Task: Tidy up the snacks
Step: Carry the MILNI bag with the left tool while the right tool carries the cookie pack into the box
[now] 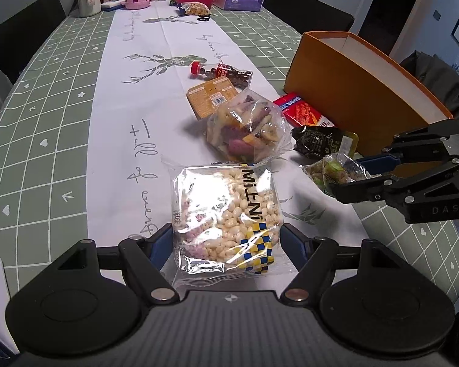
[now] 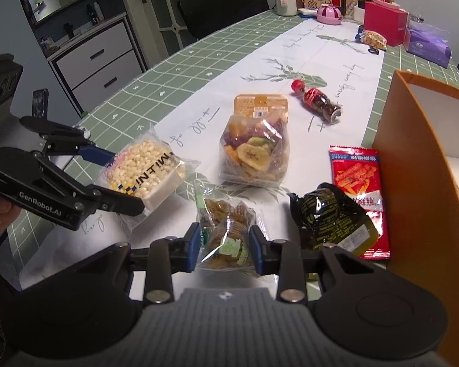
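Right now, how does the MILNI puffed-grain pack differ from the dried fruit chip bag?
1. The MILNI puffed-grain pack holds uniform pale grains; the dried fruit chip bag holds mixed yellow, red and purple slices.
2. The MILNI pack is a flat block; the fruit bag is bulging.
3. The left gripper has its fingers at both sides of the MILNI pack; the fruit bag lies untouched.

Shared: clear wrappers, both outside the orange box.

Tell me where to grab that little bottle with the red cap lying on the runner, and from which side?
Grip the bottle across its dark body, just below the red cap, coming straight down from above. It lies on its side on the white runner, so the round body gives the fingers two opposite sides to pinch. Nothing touches it, and the orange box stands well off to the right.
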